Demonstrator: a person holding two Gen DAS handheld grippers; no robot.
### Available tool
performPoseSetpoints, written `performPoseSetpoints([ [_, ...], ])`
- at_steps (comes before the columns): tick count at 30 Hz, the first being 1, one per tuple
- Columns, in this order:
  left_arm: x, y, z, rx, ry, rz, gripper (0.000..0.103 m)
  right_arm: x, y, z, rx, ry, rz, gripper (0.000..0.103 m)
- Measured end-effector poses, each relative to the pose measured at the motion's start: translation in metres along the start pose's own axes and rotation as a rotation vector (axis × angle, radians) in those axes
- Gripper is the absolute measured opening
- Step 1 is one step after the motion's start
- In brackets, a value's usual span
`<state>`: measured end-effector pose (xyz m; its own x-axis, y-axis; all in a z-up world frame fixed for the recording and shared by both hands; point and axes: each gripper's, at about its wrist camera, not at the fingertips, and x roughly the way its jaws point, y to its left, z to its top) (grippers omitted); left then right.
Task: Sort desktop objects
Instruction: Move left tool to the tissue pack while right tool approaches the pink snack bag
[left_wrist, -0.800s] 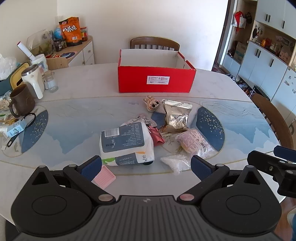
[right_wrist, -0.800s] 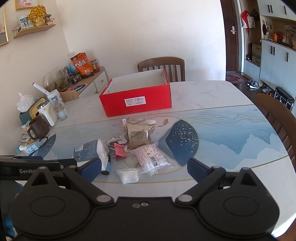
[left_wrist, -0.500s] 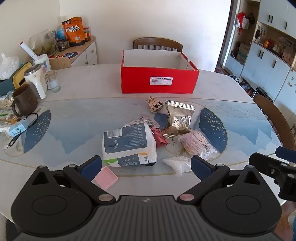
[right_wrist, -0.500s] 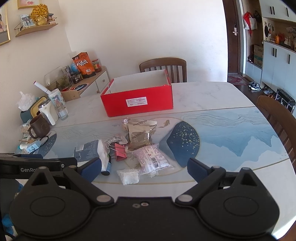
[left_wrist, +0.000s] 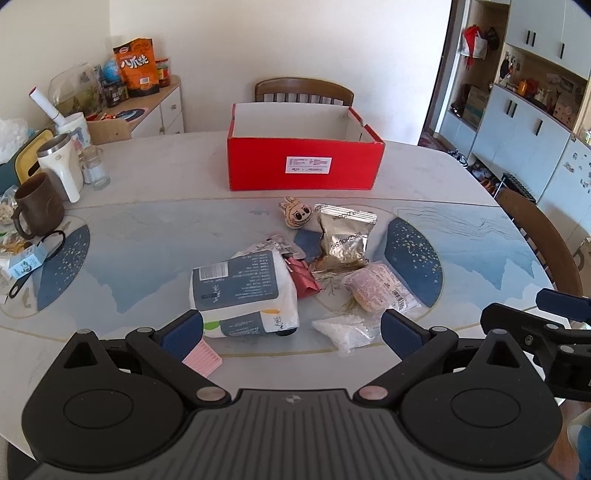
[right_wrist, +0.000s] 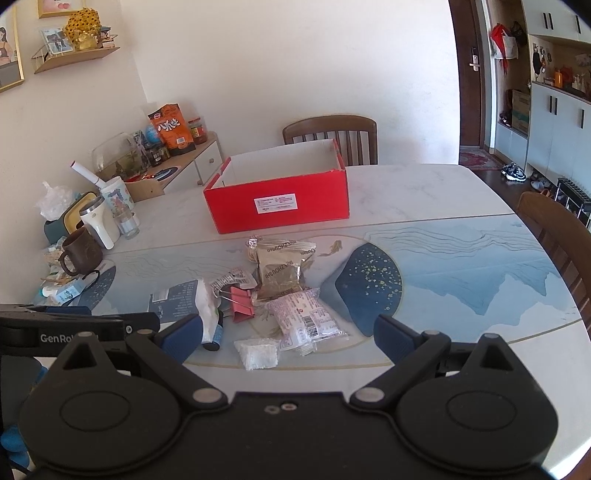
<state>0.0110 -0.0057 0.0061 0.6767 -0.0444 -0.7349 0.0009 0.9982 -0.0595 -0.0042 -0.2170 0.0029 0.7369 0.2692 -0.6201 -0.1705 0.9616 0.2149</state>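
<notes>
Ahead of you on the desk (left_wrist: 147, 177), the open red cardboard box (left_wrist: 303, 168) sits behind the clutter; the gold foil snack packet (left_wrist: 345, 240) lies right of the grey-and-white tissue pack (left_wrist: 240, 291), with the small clear crystal bag (left_wrist: 345, 332) nearest you.

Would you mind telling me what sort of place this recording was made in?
Most likely a home dining room: wooden chairs surround a large oval table, a sideboard holds snack bags and jars, and shoes lie by a door.

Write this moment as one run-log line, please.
left gripper: open, empty | right gripper: open, empty | red box: empty | snacks: on table
</notes>
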Motion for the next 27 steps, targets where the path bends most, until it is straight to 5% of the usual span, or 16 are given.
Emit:
performPoseSetpoints([
  [11,0.006,0.001,0.004,-0.026,-0.008,-0.016,0.103,0.008,-0.008,0.005,-0.054,-0.002,0.034,0.099],
  [27,0.050,0.026,0.016,0.139,-0.036,-0.112,0.103,0.059,-0.014,0.014,-0.048,0.076,0.045,0.097],
])
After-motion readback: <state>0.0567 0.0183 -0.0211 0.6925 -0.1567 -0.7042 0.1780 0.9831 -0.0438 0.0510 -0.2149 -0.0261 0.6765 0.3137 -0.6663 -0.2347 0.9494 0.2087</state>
